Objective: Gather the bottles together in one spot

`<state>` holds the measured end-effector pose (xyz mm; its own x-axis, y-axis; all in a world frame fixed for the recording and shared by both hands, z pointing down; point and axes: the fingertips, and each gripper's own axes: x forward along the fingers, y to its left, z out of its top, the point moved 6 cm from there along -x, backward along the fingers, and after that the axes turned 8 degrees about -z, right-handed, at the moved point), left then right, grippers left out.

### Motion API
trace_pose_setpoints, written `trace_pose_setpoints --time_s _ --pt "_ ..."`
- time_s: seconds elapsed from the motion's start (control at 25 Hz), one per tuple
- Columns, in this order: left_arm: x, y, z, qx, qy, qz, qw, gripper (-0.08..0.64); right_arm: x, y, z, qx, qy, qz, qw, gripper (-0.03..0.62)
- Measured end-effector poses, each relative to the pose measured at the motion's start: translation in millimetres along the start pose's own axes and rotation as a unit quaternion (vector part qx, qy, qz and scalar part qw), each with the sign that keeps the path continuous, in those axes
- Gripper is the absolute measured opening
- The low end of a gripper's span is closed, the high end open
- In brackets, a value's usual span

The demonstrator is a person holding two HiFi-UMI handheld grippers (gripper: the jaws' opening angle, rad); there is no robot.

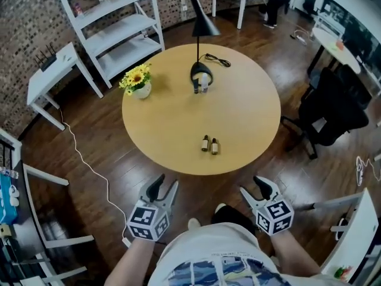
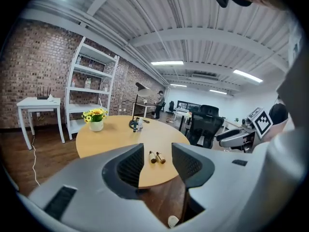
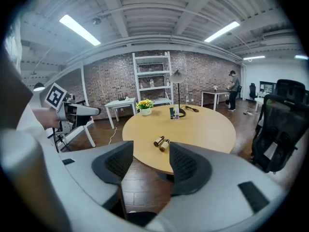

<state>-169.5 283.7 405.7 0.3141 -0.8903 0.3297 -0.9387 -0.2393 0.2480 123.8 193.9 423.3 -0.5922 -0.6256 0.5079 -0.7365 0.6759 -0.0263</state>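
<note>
A white side table (image 1: 50,70) stands at the far left, with a white shelf unit (image 1: 113,22) next to it. On the round wooden table (image 1: 250,112), a pot of sunflowers (image 1: 138,81) sits near the left edge. The left gripper (image 1: 164,187) hangs over the floor, short of the table's near rim, its jaws wide apart with nothing between them. At the base of the black lamp (image 1: 199,34) stand a dark bottle (image 1: 196,88) and a clear bottle (image 1: 205,82), close together. Well apart from those, near the front edge, 2 small amber bottles (image 1: 205,143) lie side by side. The right gripper (image 1: 266,187) is off the table too, its jaws spread and empty. A black office chair (image 1: 333,106) sits at the right.
</note>
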Motion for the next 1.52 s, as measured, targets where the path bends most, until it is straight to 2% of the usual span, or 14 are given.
trace_pose_setpoints --time_s 0.36,0.48,0.64,0.92,1.08,1.32,1.52 --pt "-31.1 -24.3 -4.5 -0.028 0.002 0.03 0.9991 0.184 -29.9 4.9 7.9 0.002 0.0 0.019 1.0 0.261" --pt "-26.3 -40.6 -6.8 -0.039 0.011 0.022 0.999 0.184 -41.6 -3.8 7.6 0.005 -0.01 0.015 1.0 0.261" --pt "-19.9 -57.7 -13.7 -0.045 0.027 0.02 0.9984 0.184 -53.7 -14.7 -11.4 0.023 -0.006 0.011 1.0 0.261" --pt "-14.7 -71.2 -15.8 -0.036 0.041 0.022 0.9983 0.181 -60.3 -21.8 -23.1 0.035 -0.005 0.008 0.999 0.261" --pt "-14.5 -72.3 -21.0 -0.048 0.053 0.02 0.9972 0.176 -60.7 -18.8 -26.3 0.033 -0.001 0.004 0.999 0.261" --pt "-17.0 -67.4 -23.3 -0.049 0.035 0.001 0.9982 0.179 -53.5 -12.3 -33.6 0.026 0.015 0.001 1.0 0.261" --pt "-27.6 -46.6 -28.1 -0.039 0.038 -0.006 0.9985 0.179 -30.5 5.5 -34.5 0.012 0.033 0.0 0.999 0.261"
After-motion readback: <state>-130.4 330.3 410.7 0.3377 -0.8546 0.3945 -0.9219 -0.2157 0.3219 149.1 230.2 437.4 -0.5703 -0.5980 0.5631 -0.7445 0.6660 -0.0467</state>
